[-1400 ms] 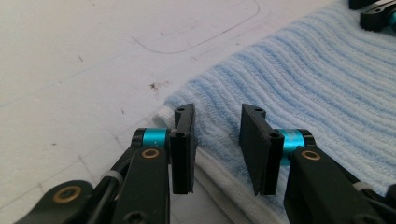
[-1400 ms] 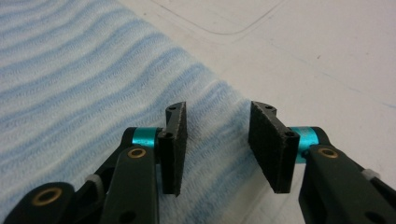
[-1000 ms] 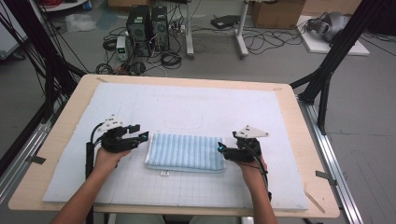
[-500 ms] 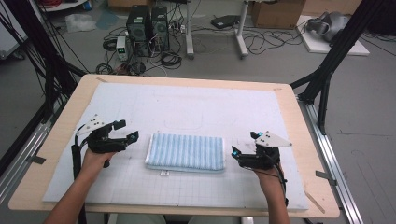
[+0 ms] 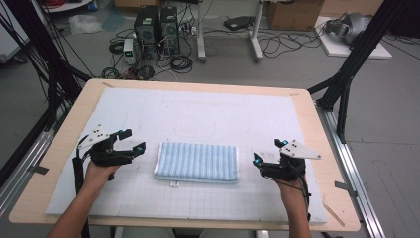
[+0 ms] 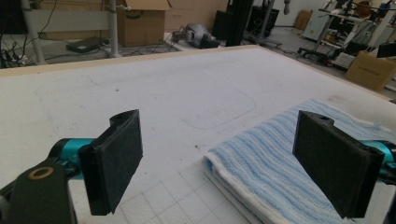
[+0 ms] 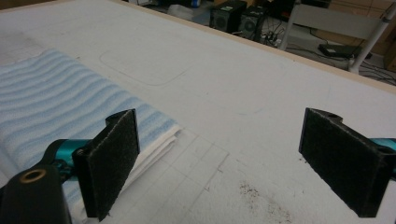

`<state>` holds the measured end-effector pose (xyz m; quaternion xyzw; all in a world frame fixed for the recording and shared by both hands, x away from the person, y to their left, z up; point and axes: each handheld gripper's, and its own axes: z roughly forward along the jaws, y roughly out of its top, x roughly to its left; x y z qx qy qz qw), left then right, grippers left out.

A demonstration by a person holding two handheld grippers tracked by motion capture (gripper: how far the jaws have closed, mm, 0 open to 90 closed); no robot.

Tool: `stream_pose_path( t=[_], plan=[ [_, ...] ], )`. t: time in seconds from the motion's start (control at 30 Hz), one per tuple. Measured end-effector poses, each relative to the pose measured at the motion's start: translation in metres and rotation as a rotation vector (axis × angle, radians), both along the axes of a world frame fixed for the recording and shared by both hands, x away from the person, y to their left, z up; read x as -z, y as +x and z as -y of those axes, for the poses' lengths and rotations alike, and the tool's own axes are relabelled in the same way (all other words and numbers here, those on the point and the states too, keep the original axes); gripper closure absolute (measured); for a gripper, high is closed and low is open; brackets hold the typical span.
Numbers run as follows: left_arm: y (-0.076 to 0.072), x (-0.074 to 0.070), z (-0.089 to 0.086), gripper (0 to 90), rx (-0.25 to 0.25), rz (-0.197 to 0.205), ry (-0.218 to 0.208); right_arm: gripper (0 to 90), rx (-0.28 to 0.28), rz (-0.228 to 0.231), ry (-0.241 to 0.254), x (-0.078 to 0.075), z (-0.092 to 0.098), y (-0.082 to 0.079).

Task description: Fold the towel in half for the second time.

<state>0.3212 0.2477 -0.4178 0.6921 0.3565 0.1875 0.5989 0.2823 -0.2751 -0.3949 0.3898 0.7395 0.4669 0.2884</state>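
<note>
high view: the left tool (image 5: 132, 140) is hovering with its jaws spread wide and nothing between them, just off the left end of the folded striped towel (image 5: 197, 161). the right tool (image 5: 270, 152) is hanging the same way, jaws wide and empty, near the towel's right end. both have just been opening, clear of the cloth. the towel is lying flat in a neat rectangle at the middle of the white mat (image 5: 208, 119) covering the surface (image 5: 59, 148). the folding is looking finished; little is remaining beyond pulling the hands away.
</note>
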Motion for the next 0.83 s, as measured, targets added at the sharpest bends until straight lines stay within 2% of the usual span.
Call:
stream_pose_path(
  t=[0.17, 0.83],
  plan=[
    [0.0001, 0.0002, -0.0010, 16.4, -0.004, 0.001, 0.001, 11.6, 0.011, -0.016, -0.010, 0.0028, 0.0001, 0.0013],
    [0.0019, 0.0020, -0.0027, 16.7, -0.009, -0.008, -0.001, 11.6, 0.015, -0.026, -0.001, 0.0056, 0.0004, 0.0032]
  ],
)
